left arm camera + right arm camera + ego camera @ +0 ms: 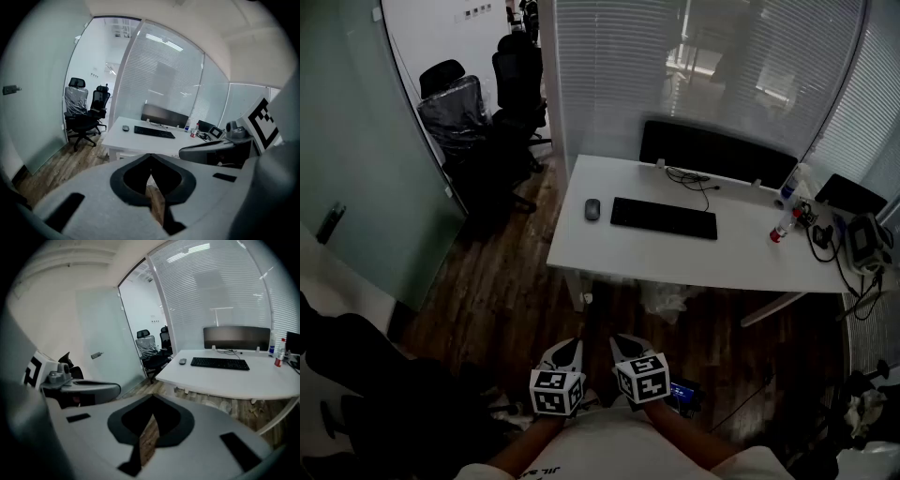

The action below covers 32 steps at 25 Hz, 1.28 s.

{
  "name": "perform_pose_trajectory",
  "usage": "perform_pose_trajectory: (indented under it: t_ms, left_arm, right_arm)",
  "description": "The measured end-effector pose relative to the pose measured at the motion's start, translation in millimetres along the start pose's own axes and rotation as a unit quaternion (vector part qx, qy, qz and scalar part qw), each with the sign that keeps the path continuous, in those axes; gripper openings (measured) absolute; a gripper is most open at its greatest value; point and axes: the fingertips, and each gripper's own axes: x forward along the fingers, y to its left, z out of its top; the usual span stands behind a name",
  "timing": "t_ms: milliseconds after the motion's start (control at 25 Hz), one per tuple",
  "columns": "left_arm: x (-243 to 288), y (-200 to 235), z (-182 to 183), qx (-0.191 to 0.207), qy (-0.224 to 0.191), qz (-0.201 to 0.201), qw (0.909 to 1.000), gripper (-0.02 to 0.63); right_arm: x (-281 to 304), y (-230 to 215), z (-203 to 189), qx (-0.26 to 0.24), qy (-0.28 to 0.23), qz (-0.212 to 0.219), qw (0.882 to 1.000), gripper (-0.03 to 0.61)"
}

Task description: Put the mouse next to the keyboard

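Near: left gripper [570,349] and right gripper [624,345] side by side over brown wood floor [511,281], jaws closed, empty. Far: small dark grey computer mouse [592,209] on white desk [675,262], just left of flat black keyboard [664,217]. Mouse likely light, rigid, smooth-shelled; pinch across flanks.

The head view was dim and underexposed, its floor [516,281] nearly black. Pale light came through the blinds [712,56] and brightened the white desk [675,258]. The 2 gripper views bowed inside dark vignetted rims, with the left hand-held gripper [150,159] and right hand-held gripper [152,399] blurred.
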Motion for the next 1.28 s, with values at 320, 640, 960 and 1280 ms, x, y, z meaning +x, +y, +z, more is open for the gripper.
perform_pose_trajectory:
  t_ms: [320, 640, 960, 1280]
  left_arm:
    - [5.7, 21.9, 3.4, -0.004, 0.000, -0.002, 1.0000, 0.002]
    - [58.7, 62.0, 33.5, -0.013, 0.003, 0.018, 0.9997, 0.002]
    - [156.4, 101.8, 110.5, -0.020, -0.012, 0.036, 0.9991, 0.002]
    - [231.8, 115.4, 165.5, -0.021, -0.017, 0.044, 0.9987, 0.002]
  right_arm:
    - [22.9, 11.9, 5.8, -0.003, 0.003, 0.004, 1.000, 0.005]
    - [83.4, -19.0, 43.5, -0.006, 0.009, 0.014, 1.000, 0.005]
    - [157.7, -86.3, 128.0, -0.027, 0.006, 0.021, 0.999, 0.005]
    - [204.2, -144.6, 183.6, -0.032, 0.005, 0.023, 0.999, 0.005]
